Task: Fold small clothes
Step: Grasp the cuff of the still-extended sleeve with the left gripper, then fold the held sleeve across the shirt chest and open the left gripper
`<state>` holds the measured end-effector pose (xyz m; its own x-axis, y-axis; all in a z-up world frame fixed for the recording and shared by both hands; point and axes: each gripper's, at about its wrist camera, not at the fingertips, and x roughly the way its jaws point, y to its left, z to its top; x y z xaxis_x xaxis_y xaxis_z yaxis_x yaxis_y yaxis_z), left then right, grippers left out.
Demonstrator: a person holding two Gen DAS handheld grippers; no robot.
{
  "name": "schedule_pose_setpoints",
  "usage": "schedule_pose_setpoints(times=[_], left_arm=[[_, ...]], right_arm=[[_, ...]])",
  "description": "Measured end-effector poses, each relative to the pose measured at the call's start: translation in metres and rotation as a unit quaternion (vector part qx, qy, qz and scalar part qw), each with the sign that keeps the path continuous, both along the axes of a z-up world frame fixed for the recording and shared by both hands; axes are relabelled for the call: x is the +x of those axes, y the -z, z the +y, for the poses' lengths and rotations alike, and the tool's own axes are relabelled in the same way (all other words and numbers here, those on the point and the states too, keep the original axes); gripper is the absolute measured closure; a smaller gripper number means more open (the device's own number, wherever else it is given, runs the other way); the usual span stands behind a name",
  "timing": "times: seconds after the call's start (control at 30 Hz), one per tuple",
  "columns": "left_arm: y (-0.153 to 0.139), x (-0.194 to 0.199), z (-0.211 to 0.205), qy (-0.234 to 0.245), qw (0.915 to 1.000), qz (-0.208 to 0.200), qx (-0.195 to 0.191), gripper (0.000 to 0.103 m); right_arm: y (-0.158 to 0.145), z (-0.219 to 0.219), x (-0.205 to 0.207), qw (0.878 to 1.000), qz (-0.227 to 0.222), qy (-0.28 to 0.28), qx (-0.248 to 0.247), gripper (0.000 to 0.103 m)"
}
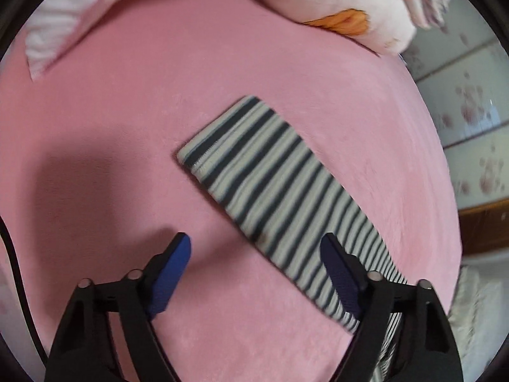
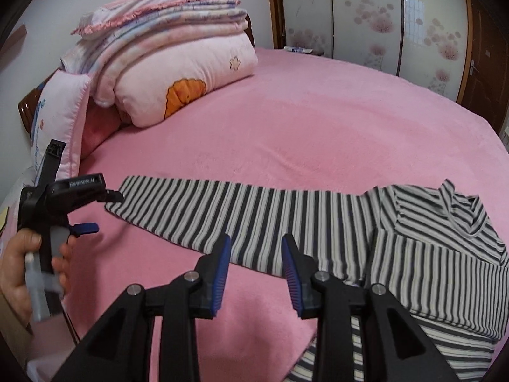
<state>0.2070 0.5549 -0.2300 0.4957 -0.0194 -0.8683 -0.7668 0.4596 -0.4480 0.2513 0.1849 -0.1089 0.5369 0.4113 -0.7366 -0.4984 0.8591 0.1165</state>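
A black-and-white striped long-sleeved top point(image 2: 439, 254) lies flat on the pink bed point(image 2: 318, 127). One sleeve point(image 2: 241, 216) is stretched out to the left; the same sleeve point(image 1: 267, 191) runs diagonally in the left wrist view. My left gripper point(image 1: 256, 245) is open and empty, above the near part of the sleeve. It also shows in the right wrist view point(image 2: 95, 213), held in a hand by the sleeve's cuff. My right gripper point(image 2: 256, 245) is open and empty, just above the sleeve's near edge.
A stack of folded pink quilts point(image 2: 171, 54) and a pillow point(image 2: 60, 121) sit at the head of the bed. A flowered wardrobe point(image 2: 381, 16) stands behind the bed. A white-pink pillow point(image 1: 63, 25) lies at the far left in the left wrist view.
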Motion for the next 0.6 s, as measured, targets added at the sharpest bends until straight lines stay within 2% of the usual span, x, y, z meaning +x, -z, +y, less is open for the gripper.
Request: schedule_pose_setpoints(times=[0.13,0.3,0.33,0.4,0.43,0.47,0.5,0.53,0.6], left_arm=[[0.017,0.012,0.007,0.004,0.9995,-0.01,-0.029,0.024],[0.033,0.026,0.009,-0.002,0.9996,0.007,-0.026,0.028],[0.034,0.028,0.011,-0.005,0.9997,0.011,-0.023,0.033],[0.037,0.031,0.011,-0.012,0.9996,0.025,-0.006,0.058],[0.038,0.031,0.011,-0.015,0.9995,0.029,0.0,0.066],[0.039,0.031,0.01,-0.019,0.9994,0.029,0.004,0.086],[0.039,0.031,0.012,-0.022,0.9995,0.024,0.001,0.097],[0.039,0.031,0.012,-0.023,0.9995,0.019,-0.002,0.097],[0.031,0.031,0.007,-0.022,0.9995,0.016,0.017,0.1]], right_arm=[[0.01,-0.001,-0.001,1.0,0.0,-0.002,-0.007,0.07],[0.02,-0.008,-0.002,1.0,-0.004,0.001,-0.018,0.07],[0.022,-0.01,-0.002,1.0,-0.001,0.002,-0.018,0.07],[0.026,-0.014,-0.003,1.0,0.004,0.005,-0.02,0.07],[0.027,-0.018,-0.004,1.0,0.006,0.007,-0.02,0.07],[0.028,-0.021,-0.006,1.0,0.007,0.007,-0.02,0.07],[0.028,-0.024,-0.009,1.0,0.007,0.009,-0.021,0.07],[0.029,-0.029,-0.012,1.0,0.005,0.009,-0.022,0.07],[0.03,-0.039,-0.019,1.0,0.001,0.009,-0.028,0.07]])
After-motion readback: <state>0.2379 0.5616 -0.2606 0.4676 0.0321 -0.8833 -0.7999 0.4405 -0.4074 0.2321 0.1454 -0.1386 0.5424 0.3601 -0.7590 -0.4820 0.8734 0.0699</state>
